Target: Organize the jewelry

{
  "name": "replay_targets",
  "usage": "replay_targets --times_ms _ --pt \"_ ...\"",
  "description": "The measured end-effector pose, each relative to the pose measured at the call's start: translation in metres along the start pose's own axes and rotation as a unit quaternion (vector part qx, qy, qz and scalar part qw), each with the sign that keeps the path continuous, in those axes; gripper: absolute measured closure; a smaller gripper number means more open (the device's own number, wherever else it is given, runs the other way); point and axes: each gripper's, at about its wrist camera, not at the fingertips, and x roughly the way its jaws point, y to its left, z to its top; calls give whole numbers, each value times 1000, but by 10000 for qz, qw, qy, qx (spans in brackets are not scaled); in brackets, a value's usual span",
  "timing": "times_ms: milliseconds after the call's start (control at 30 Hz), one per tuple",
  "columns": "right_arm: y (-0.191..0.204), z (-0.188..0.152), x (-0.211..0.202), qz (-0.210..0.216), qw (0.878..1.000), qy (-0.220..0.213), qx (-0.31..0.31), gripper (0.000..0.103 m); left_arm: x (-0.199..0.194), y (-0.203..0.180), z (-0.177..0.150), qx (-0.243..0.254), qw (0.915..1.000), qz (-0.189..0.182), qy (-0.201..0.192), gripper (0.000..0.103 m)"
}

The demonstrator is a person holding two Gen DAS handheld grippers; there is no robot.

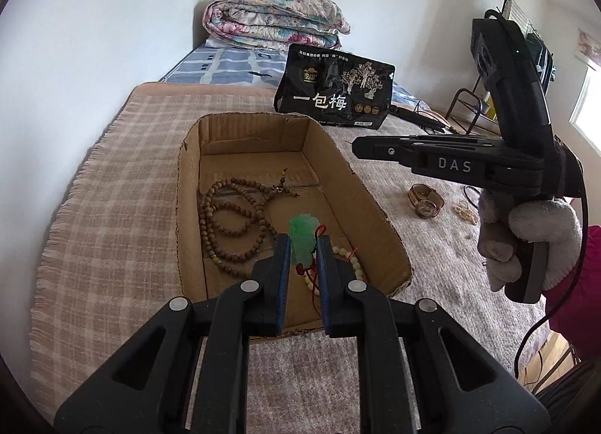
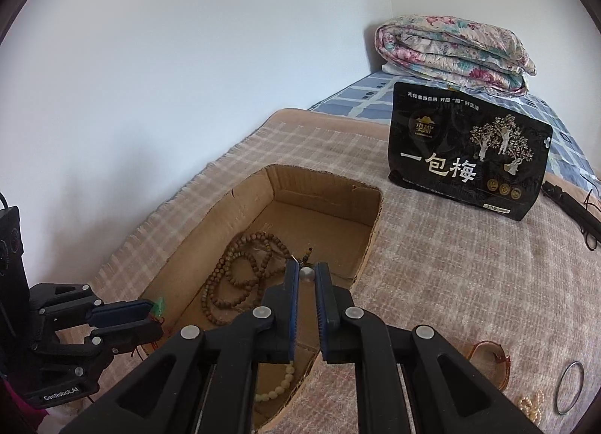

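A cardboard box point(image 1: 379, 208) point(image 2: 240, 204) lies on the bed and holds a brown bead necklace point(image 1: 229, 223) point(image 2: 233, 276) and a white bead bracelet point(image 1: 357, 265) point(image 2: 278, 389). My left gripper point(image 1: 303, 242) point(image 2: 152, 312) is shut on a green jade pendant point(image 1: 302, 236) point(image 2: 159, 304) with a red cord, above the box's near end. My right gripper point(image 2: 307, 270) is shut on a small silver ring point(image 2: 306, 274) over the box; it also shows in the left wrist view point(image 1: 357, 146).
A watch point(image 1: 426, 201), a pearl piece point(image 1: 464, 210) point(image 2: 529, 407), a thin bangle point(image 2: 569, 387) and a brown cord bracelet point(image 2: 488, 359) lie on the blanket right of the box. A black snack bag point(image 1: 334, 90) point(image 2: 465, 156) stands behind. A folded quilt point(image 1: 274, 20) point(image 2: 450, 50) lies farther back.
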Motion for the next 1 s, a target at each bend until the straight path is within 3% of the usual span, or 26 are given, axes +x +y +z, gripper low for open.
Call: replay_targets --times_ms 167,300,367,433,500,633,767,867,1000 --pt "3 -4 17 -27 9999 156 -16 94 4 1 -1 23 10000 26 57 91" --pt "3 -4 19 -151 9998 118 -1 63 6 2 -1 12 10000 22 95 91" --pt "2 -4 17 -168 9998 77 39 57 8 2 -1 -11 9999 39 142 88" --pt "0 -4 14 -210 9997 39 78 52 8 3 -1 -54 9999 69 109 55" --pt "-2 -3 11 -246 9996 3 115 40 6 4 -1 -100 9999 114 35 48" --pt "-4 -3 2 -290 9994 -72 146 33 6 4 -1 -137 9998 128 42 48" --pt "-5 -3 -6 -344 9992 -137 177 18 3 1 -2 -107 9999 112 32 48" --pt "-5 -4 -12 -380 9990 -170 184 17 -1 -3 -2 -71 9999 126 12 47" --pt "-6 -5 -21 -501 9983 -214 200 7 -6 -8 -2 -58 9999 128 -8 47"
